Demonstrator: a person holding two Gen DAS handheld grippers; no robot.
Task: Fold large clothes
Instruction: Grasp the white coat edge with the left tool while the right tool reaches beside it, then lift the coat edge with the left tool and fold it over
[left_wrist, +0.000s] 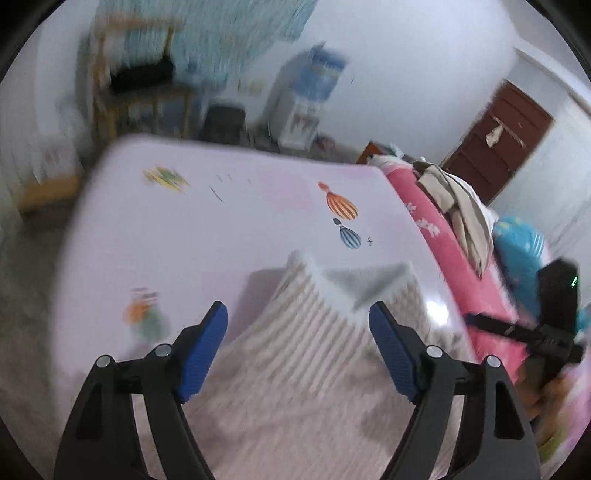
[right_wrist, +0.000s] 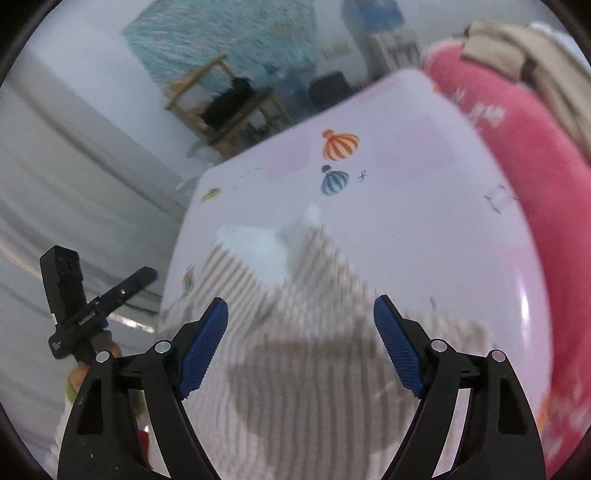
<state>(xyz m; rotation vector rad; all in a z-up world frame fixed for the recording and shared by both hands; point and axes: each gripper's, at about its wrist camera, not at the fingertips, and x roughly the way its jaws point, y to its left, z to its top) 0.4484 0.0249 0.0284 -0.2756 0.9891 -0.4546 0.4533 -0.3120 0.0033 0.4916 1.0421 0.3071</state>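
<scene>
Both the left gripper (left_wrist: 298, 321) and right gripper (right_wrist: 301, 317) hang wide apart, holding nothing, above the striped garment (left_wrist: 314, 339) on the bed (left_wrist: 184, 221); I'd pinch matching corners evenly before folding.

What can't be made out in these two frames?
- Striped garment: left wrist view, motion blur and the bottom edge hide its shape and near hem.
- The garment in the right wrist view: blurred, fold state unclear.
- Shelf: blurred, contents unreadable.
- Hand holding the left tongs: mostly hidden behind the right tongs' frame.
</scene>
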